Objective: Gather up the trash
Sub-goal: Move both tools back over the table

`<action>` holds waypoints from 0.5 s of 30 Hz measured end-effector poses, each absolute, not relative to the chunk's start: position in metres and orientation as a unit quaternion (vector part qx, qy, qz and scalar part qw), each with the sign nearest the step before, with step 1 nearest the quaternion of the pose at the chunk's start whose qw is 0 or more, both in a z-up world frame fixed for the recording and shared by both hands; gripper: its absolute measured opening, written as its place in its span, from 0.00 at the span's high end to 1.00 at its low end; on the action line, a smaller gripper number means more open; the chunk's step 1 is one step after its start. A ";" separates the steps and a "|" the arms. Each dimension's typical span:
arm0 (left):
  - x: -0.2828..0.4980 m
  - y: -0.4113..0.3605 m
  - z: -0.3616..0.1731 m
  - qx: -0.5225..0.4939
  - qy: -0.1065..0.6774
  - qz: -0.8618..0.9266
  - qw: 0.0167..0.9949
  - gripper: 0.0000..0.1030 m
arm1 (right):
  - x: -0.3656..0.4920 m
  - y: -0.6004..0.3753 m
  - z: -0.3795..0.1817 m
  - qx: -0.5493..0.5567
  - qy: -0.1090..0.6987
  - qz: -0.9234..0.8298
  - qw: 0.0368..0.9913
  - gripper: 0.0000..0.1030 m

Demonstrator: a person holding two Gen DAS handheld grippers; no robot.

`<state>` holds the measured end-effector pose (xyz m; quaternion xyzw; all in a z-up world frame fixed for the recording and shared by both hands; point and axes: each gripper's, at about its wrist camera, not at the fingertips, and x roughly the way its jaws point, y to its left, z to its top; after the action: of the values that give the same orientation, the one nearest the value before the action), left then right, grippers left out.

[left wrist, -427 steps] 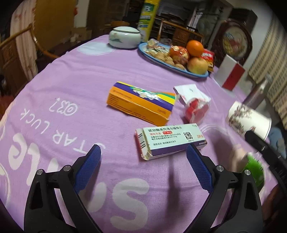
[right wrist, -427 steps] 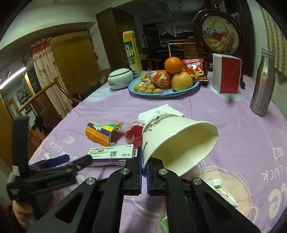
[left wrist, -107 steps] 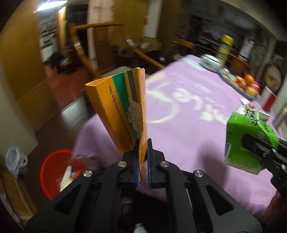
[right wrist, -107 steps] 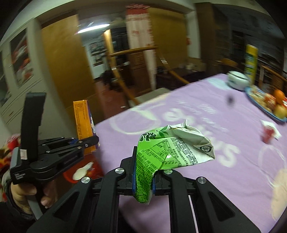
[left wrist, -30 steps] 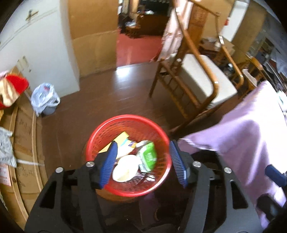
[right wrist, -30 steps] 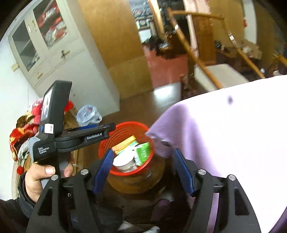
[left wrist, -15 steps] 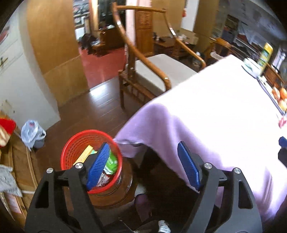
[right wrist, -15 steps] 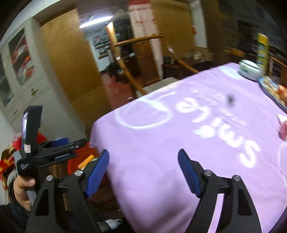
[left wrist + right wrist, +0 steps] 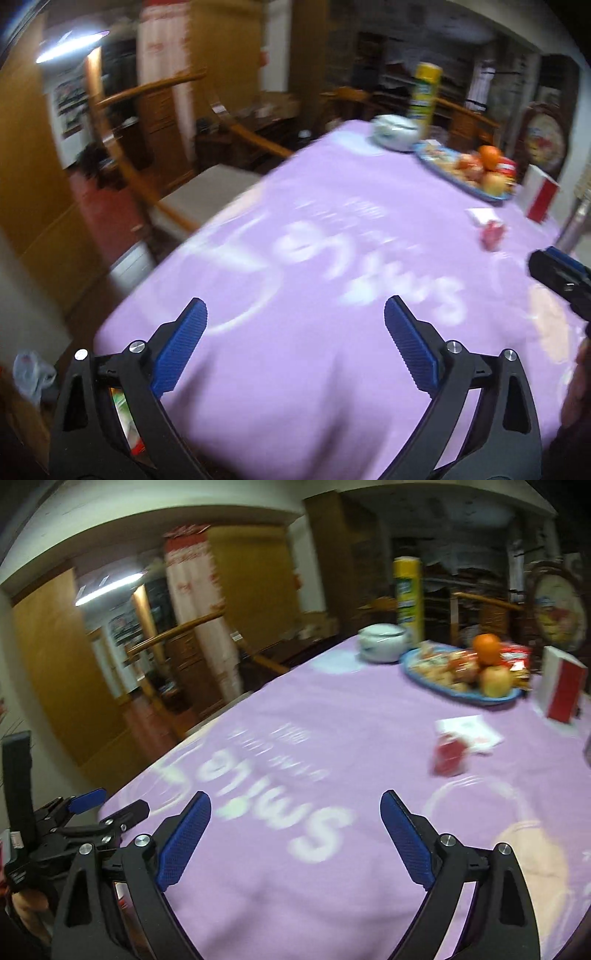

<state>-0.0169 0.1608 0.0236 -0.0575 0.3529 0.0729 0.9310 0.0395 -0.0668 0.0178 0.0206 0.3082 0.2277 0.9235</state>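
A red wrapper (image 9: 448,758) and a white paper packet (image 9: 471,728) lie on the purple tablecloth (image 9: 332,746), far right of centre; they also show in the left wrist view (image 9: 493,232). My left gripper (image 9: 293,343) is open and empty over the table's near edge. My right gripper (image 9: 295,834) is open and empty, also over the near edge. The left gripper shows at the lower left of the right wrist view (image 9: 96,808). A sliver of the red trash basket (image 9: 123,417) shows behind the left finger. Both views are blurred.
A blue fruit plate (image 9: 461,690), a white lidded pot (image 9: 384,642), a yellow can (image 9: 408,590) and a red-and-white box (image 9: 561,683) stand at the table's far side. A wooden chair (image 9: 166,192) stands left of the table. A plastic bag (image 9: 31,371) lies on the floor.
Both grippers have swung up from the red basket on the floor toward the table. They stay open and empty. The basket has almost left view.
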 end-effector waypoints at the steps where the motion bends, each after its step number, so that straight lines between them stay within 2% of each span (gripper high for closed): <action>1: -0.008 0.151 0.026 -0.055 0.351 0.062 0.933 0.08 | 0.045 -0.078 0.018 0.021 0.303 0.213 0.929 0.10; 5: 0.038 0.101 0.033 -0.047 0.346 0.016 0.937 0.07 | 0.067 -0.118 0.012 0.022 0.291 0.136 0.947 0.06; 15: 0.149 -0.012 0.016 -0.040 0.391 -0.045 0.919 0.07 | 0.114 -0.217 -0.022 0.096 0.312 -0.020 0.945 0.06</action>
<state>0.1487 -0.0119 0.0163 -0.0404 0.3905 -0.0448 0.9186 0.1139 -0.2168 -0.0216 0.0956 0.3115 -0.0199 0.9452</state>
